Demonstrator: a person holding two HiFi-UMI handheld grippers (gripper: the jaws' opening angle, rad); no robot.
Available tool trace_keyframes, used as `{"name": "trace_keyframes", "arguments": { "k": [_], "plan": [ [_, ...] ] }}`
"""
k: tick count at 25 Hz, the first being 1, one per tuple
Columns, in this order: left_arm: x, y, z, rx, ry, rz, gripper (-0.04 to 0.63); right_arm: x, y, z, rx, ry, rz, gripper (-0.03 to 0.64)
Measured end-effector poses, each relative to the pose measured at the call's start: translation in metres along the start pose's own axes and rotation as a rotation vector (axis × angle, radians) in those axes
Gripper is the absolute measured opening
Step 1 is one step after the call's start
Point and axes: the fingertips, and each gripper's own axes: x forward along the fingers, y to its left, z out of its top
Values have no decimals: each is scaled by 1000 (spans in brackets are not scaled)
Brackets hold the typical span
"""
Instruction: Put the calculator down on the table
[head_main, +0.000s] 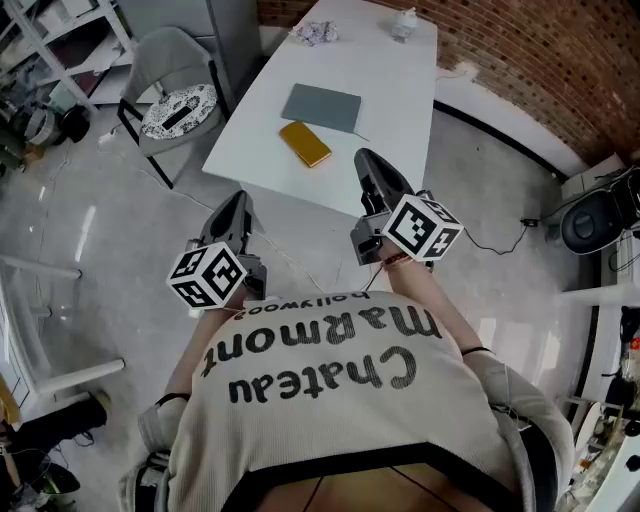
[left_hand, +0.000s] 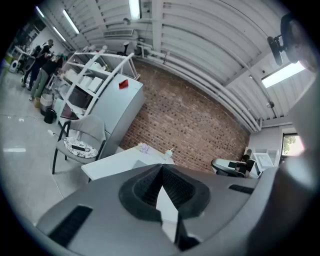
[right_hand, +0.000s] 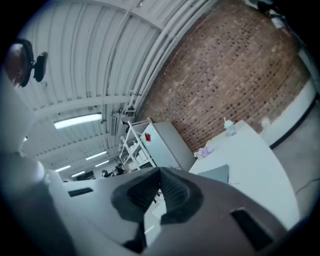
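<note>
A flat yellow rectangular object (head_main: 305, 143) lies on the white table (head_main: 390, 70) beside a grey flat slab (head_main: 321, 107); which of them is the calculator I cannot tell. My right gripper (head_main: 366, 162) hovers over the table's near edge, just right of the yellow object, shut and empty. My left gripper (head_main: 238, 203) hangs over the floor in front of the table's near left corner, also shut with nothing in it. In the left gripper view the pads meet (left_hand: 161, 167) before the table (left_hand: 117, 161). The right gripper view shows closed pads (right_hand: 161, 172) and the grey slab (right_hand: 216, 173).
A grey chair with a patterned cushion (head_main: 180, 108) stands left of the table. At the table's far end sit a crumpled wad (head_main: 315, 33) and a small bottle (head_main: 404, 22). A brick wall (head_main: 540, 50) runs behind. Shelves (head_main: 50, 40) stand far left, a black chair (head_main: 597, 215) right.
</note>
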Motion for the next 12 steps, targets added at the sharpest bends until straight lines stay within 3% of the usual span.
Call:
{"name": "trace_keyframes", "arguments": {
  "k": [4, 12],
  "plan": [
    [-6, -28, -5, 6, -47, 23, 2, -22, -20, 3, -101, 54, -24, 2],
    [-24, -67, -41, -5, -69, 82, 2, -51, -44, -6, -199, 150, 0, 3]
  ]
}}
